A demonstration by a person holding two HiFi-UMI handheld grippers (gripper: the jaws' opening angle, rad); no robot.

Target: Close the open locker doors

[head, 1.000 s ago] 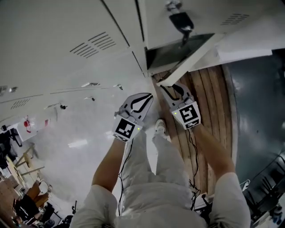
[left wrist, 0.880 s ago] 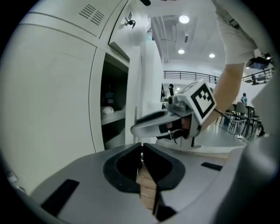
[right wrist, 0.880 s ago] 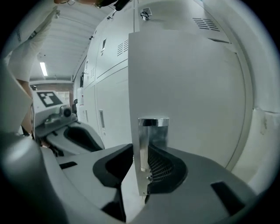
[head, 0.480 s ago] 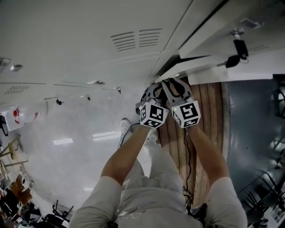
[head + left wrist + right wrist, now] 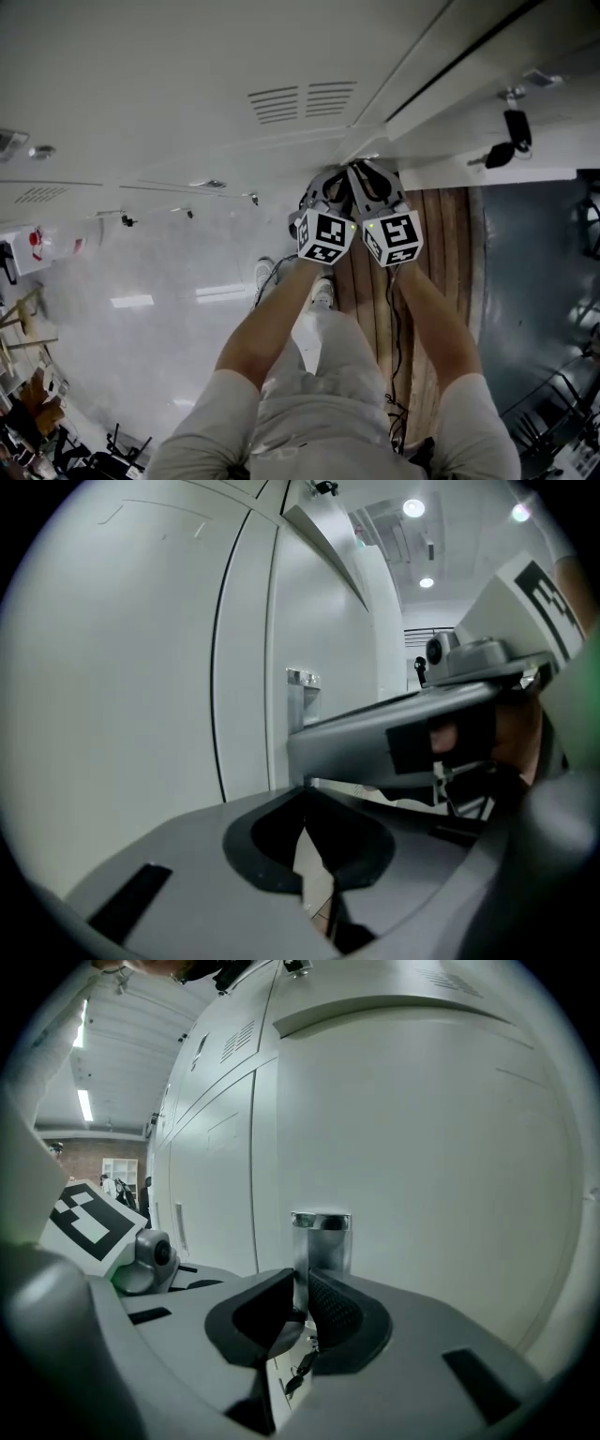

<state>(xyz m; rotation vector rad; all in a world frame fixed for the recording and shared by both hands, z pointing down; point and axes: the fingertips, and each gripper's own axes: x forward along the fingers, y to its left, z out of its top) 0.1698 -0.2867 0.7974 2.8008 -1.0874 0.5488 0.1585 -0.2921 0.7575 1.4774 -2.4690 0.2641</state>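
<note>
A white locker door (image 5: 487,103) with keys (image 5: 511,142) hanging from its lock lies almost flush with the row; only a thin dark gap shows along its edge. My right gripper (image 5: 372,176) is at the door's lower corner. In the right gripper view its jaws (image 5: 302,1309) are closing on the edge of a small metal door handle (image 5: 323,1241), which fills the gap between them. My left gripper (image 5: 323,187) sits right beside it against the neighbouring locker door (image 5: 141,667), shut with nothing in it (image 5: 314,860).
More white locker doors (image 5: 187,75) with vent slots run to the left. Below the lockers are a wooden slatted strip (image 5: 445,272), a dark floor (image 5: 534,281) on the right and a glossy white floor (image 5: 141,309) on the left. The person's legs stand beneath the grippers.
The door has swung from wide open to nearly flush with the row. My left gripper has moved right, up beside the right one. The right jaws have narrowed onto the handle.
</note>
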